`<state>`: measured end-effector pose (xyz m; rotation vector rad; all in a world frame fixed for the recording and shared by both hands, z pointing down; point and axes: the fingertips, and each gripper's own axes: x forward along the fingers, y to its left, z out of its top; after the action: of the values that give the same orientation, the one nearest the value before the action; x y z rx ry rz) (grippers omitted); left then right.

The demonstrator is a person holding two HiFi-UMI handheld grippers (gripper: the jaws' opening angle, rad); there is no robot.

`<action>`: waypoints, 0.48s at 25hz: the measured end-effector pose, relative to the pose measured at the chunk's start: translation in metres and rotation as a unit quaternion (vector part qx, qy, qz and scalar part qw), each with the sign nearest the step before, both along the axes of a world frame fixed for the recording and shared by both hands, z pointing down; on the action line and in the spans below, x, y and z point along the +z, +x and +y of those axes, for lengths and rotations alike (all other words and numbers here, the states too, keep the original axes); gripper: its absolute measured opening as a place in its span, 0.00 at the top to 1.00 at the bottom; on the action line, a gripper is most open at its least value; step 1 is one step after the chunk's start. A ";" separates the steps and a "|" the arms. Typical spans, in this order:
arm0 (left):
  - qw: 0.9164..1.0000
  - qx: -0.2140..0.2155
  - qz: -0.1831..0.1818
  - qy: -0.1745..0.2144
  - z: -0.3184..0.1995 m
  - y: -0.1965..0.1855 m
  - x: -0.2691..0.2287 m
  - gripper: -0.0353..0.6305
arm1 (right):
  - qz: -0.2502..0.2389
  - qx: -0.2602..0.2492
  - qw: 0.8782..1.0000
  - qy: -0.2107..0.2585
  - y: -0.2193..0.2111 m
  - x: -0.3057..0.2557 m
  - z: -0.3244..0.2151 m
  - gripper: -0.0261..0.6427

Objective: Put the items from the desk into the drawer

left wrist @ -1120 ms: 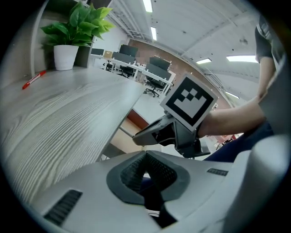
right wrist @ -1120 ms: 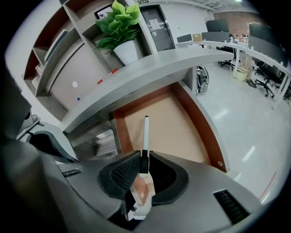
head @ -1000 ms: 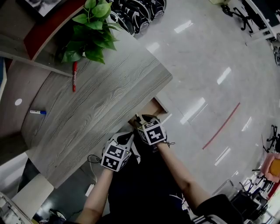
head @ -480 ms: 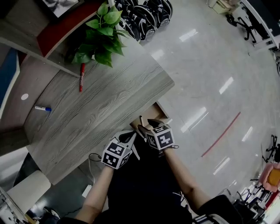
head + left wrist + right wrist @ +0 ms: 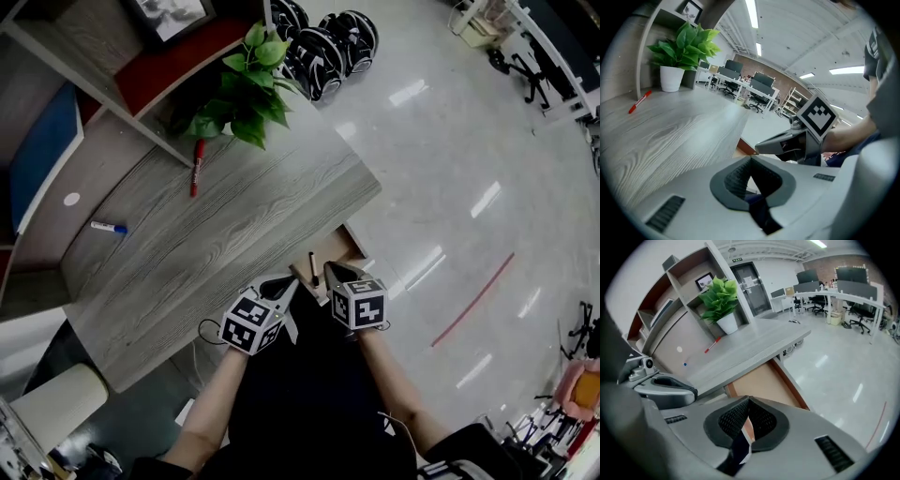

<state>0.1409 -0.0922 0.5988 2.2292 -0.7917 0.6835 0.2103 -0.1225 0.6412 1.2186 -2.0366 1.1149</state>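
Note:
An open wooden drawer (image 5: 339,251) sticks out under the grey desk (image 5: 225,234), and a dark pen (image 5: 312,269) lies in it. On the desk lie a red marker (image 5: 195,167) and a white marker with a blue cap (image 5: 109,227). My right gripper (image 5: 336,274) hangs just above the drawer's near end; its jaws have just been closing and now meet with nothing between them (image 5: 749,401). My left gripper (image 5: 286,289) is beside it at the desk's front edge, jaws together and empty (image 5: 750,160). The red marker (image 5: 640,101) shows far ahead in the left gripper view.
A potted plant (image 5: 248,89) stands at the desk's back by a shelf unit (image 5: 112,56). Black wheeled gear (image 5: 323,42) sits on the glossy floor (image 5: 450,178) beyond. A pale stool (image 5: 52,403) is at the lower left.
Both grippers have lifted and drawn back from the drawer. The dark pen now shows lying in the drawer where the right gripper was.

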 end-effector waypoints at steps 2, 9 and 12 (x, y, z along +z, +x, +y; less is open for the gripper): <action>1.000 0.012 0.003 0.006 -0.001 -0.001 -0.005 0.91 | 0.010 0.019 1.000 0.017 0.004 -0.011 0.002 0.97; 0.998 0.048 0.013 0.023 -0.001 -0.009 -0.029 0.91 | 0.024 0.076 0.996 0.038 0.008 -0.038 0.017 0.97; 0.998 0.049 0.020 0.029 -0.002 -0.013 -0.040 0.91 | 0.028 0.085 0.995 0.046 0.005 -0.050 0.017 0.97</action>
<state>0.1276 -0.0947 0.5589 2.3405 -0.6938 0.6670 0.2151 -0.1053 0.5908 1.4771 -1.9914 1.0606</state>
